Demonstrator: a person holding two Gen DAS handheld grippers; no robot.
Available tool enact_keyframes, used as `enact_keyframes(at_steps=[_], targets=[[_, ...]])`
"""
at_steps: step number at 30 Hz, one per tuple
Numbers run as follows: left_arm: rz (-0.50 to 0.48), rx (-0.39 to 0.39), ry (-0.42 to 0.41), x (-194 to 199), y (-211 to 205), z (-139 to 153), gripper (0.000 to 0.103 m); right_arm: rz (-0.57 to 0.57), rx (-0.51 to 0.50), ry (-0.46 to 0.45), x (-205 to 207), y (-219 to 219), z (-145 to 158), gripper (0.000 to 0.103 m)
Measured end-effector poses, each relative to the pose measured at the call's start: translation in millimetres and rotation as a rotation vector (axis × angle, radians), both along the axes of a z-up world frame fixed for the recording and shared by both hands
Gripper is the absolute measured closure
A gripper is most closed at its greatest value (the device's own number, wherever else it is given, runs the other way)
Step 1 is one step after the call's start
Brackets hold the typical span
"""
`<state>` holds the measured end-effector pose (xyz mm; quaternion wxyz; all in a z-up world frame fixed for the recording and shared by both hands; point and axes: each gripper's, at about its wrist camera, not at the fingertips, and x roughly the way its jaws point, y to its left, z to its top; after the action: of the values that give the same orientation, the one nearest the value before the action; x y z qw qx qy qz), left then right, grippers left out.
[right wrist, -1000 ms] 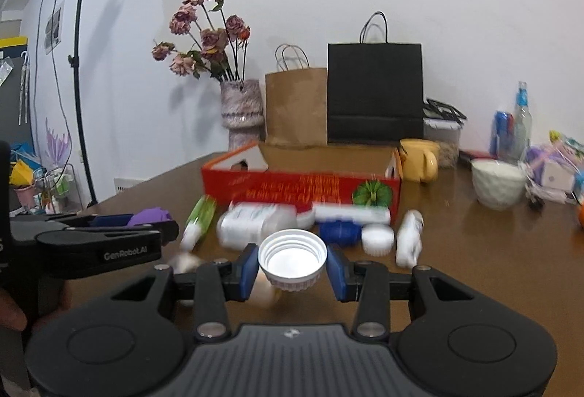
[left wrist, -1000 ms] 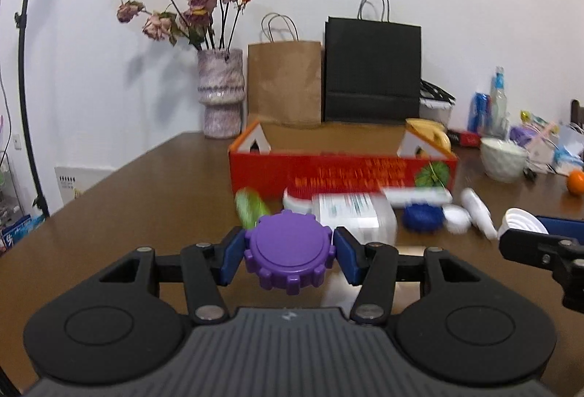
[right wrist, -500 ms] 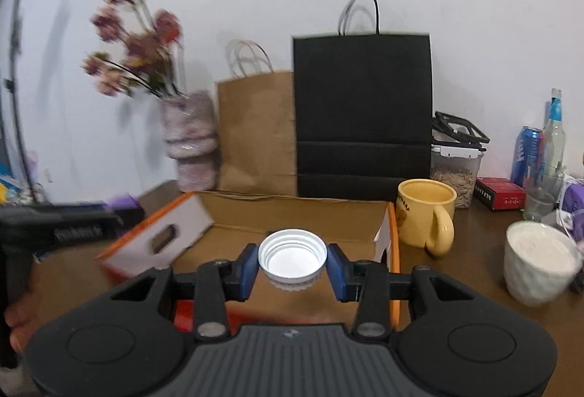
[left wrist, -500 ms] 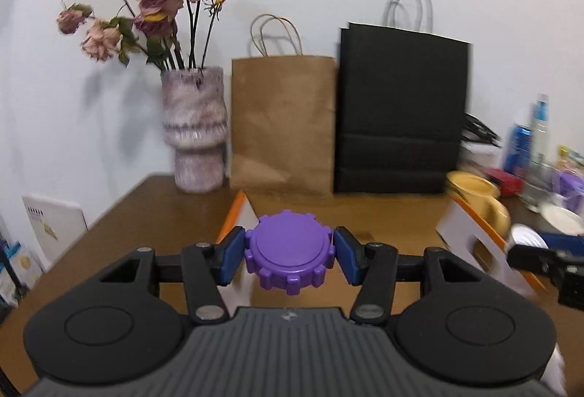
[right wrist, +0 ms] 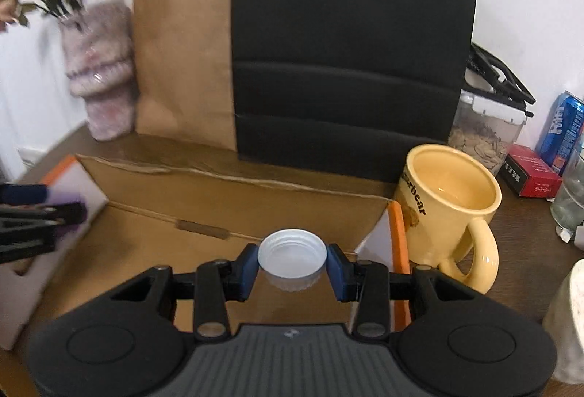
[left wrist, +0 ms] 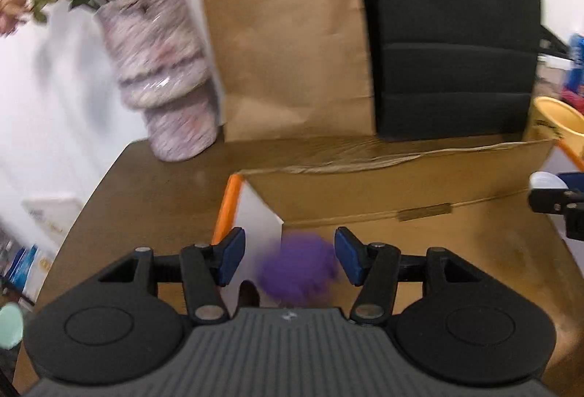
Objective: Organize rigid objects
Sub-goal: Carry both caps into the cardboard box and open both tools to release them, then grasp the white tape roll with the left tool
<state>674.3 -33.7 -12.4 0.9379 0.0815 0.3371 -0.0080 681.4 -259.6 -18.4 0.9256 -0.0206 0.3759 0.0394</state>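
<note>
My left gripper [left wrist: 290, 260] hangs over the left end of an open cardboard box [left wrist: 401, 178] with an orange rim. A purple ridged cap [left wrist: 297, 273] shows as a blur low between its jaws, with a gap to the left pad, so nothing grips it. My right gripper [right wrist: 294, 267] is over the box [right wrist: 237, 192] near its right end. Its jaws are opening, but the pads still touch the rim of a white cap [right wrist: 292, 256], hollow side up. Each view catches the other gripper at its edge: the right gripper [left wrist: 554, 201] and the left gripper [right wrist: 36, 218].
Behind the box stand a mottled vase [left wrist: 164, 79] with dried flowers, a brown paper bag [right wrist: 182, 61] and a black paper bag [right wrist: 350, 42]. A yellow mug [right wrist: 449, 199] sits against the box's right end. Further right are a food container [right wrist: 485, 126], a red packet [right wrist: 531, 174], a blue can [right wrist: 562, 130] and a white cup [right wrist: 569, 316].
Both grippers travelled from the table's front, past the loose bottles and caps, to above the box. The purple cap, held firmly before, has come loose and sits lower. The white cap stays between the right pads.
</note>
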Motion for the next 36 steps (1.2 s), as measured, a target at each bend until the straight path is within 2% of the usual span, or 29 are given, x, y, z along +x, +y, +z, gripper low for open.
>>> enact_keyframes(at_steps=[1,3,4,5,7,9,13,17,19,23,27,31,34,36], targets=[[0.006,-0.024,0.017,0,4,0,0.048,0.002,0.007,0.005,0,-1,0,0.055],[0.015,-0.069,0.081,2,8,-1,0.045,0.005,-0.004,-0.012,-1,-2,2,0.037],[0.017,-0.081,0.091,1,10,-3,0.043,0.007,-0.008,-0.022,-2,-3,3,0.034],[0.016,-0.078,0.067,-3,10,-3,0.039,0.013,-0.005,-0.027,-2,-3,4,0.031],[0.014,-0.060,-0.003,-9,9,0,0.032,0.025,-0.005,-0.038,-4,-2,6,0.031],[0.010,-0.071,-0.047,-15,8,6,0.015,0.042,-0.013,-0.054,-9,1,10,0.031],[0.001,-0.032,-0.100,-30,4,28,0.013,0.063,0.004,-0.094,-36,3,36,0.031],[0.013,-0.052,-0.153,-58,8,58,0.010,0.079,-0.003,-0.157,-75,2,72,0.028],[-0.004,-0.049,-0.180,-81,7,74,0.006,0.089,-0.012,-0.190,-99,2,89,0.024],[-0.027,-0.035,-0.239,-132,8,97,0.004,0.096,-0.024,-0.259,-151,0,113,0.024],[-0.028,-0.040,-0.404,-213,11,108,0.000,0.108,-0.022,-0.386,-223,-3,129,0.020],[0.013,-0.084,-0.491,-298,20,101,0.000,0.100,-0.022,-0.489,-307,-5,124,0.016],[0.029,-0.148,-0.505,-362,31,81,0.000,0.109,-0.009,-0.542,-372,-5,104,0.014],[0.040,-0.143,-0.533,-406,36,63,0.000,0.123,0.019,-0.588,-414,-5,88,0.012]])
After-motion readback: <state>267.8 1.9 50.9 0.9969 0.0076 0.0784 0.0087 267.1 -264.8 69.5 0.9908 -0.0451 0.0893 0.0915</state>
